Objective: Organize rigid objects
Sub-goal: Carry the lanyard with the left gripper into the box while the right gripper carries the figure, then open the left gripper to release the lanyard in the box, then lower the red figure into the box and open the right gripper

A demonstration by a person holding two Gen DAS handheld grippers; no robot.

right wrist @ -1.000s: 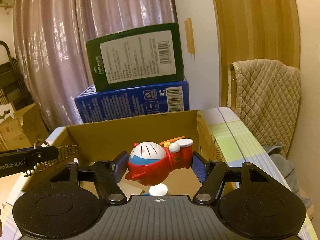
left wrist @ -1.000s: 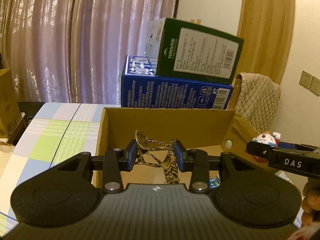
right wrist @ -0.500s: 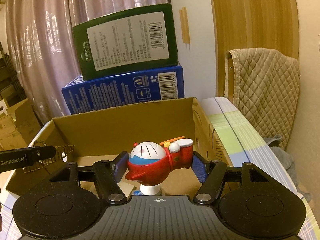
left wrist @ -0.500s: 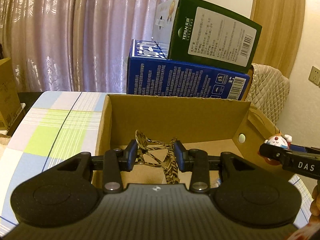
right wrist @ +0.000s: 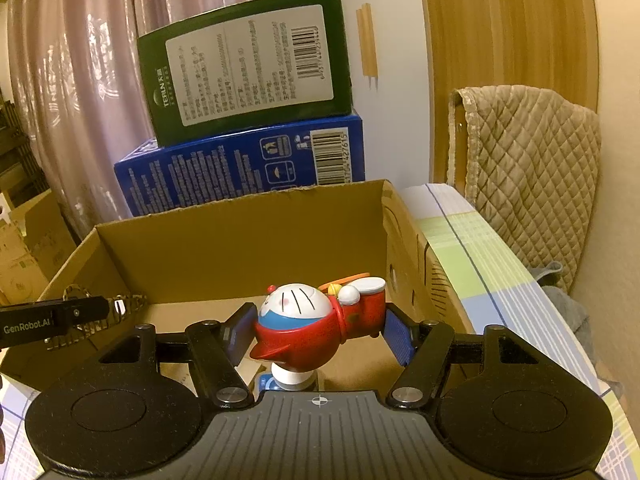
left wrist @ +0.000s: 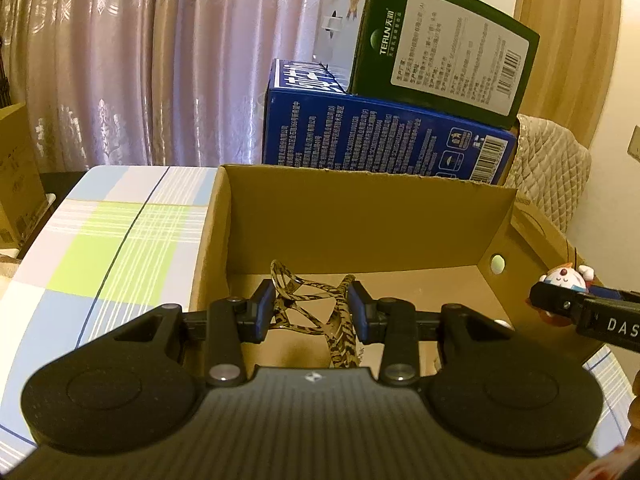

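My left gripper is shut on a tiger-striped hair clip and holds it over the near left part of an open cardboard box. My right gripper is shut on a red and white Doraemon figure and holds it over the same box, near its right side. The right gripper with the figure shows at the right edge of the left wrist view. The left gripper's finger with the clip shows at the left of the right wrist view.
The box stands on a checked tablecloth. Behind it a green box lies on a blue box. A quilted chair back stands at the right. Curtains hang behind, and more cardboard boxes stand at the far left.
Both grippers have moved forward and down toward the cardboard box, which now looks nearer and its inside shows more. Both still hold their objects.
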